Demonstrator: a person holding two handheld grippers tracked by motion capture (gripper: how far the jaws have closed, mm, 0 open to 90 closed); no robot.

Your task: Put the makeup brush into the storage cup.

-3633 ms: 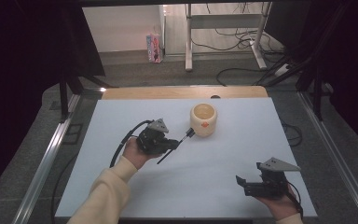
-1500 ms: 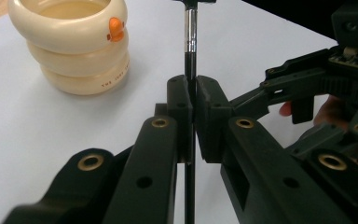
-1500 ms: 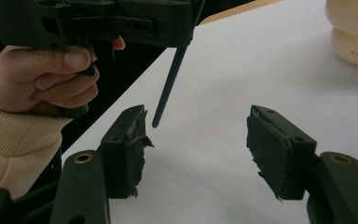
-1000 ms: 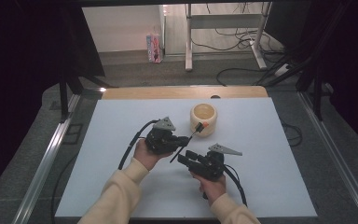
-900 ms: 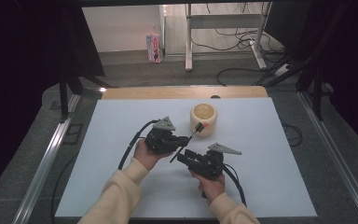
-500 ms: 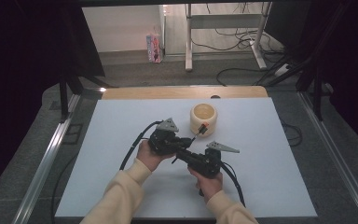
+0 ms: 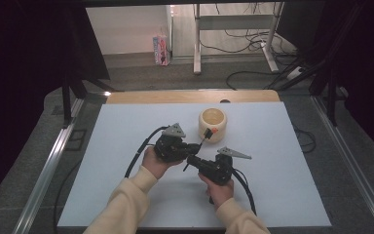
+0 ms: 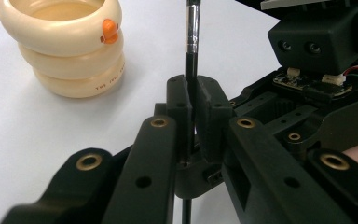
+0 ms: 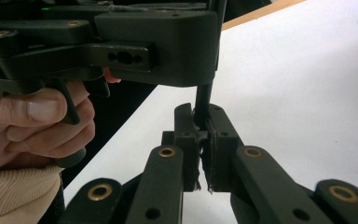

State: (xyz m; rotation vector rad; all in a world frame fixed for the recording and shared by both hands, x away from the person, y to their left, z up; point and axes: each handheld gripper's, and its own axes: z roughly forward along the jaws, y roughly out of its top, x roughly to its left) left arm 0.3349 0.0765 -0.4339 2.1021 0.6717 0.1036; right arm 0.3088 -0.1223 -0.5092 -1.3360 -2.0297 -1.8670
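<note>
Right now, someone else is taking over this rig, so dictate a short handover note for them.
Left tongs: shut on the black pen, holding it mid-shaft.
Right tongs: have just been closing, now shut on the same pen's lower end, right beside the left tongs.
Cream duck cup: upright on the white table, just beyond the pen tip.
Done: pen lifted, gripped by both.
Left: probably pass it over or drop it into the cup.

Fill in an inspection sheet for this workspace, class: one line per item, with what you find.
Surface: white tabletop, wooden strip at its far edge.
Job's things: thin black pen, upright; cream ringed cup with duck face beside it.
Clutter: nothing seen.
Grippers: left gripper shut on the pen; right gripper has just closed on its lower end.
Cables: one trails from each gripper; more on the floor.
Surroundings: dark curtains, metal desk frame, small carton.
</note>
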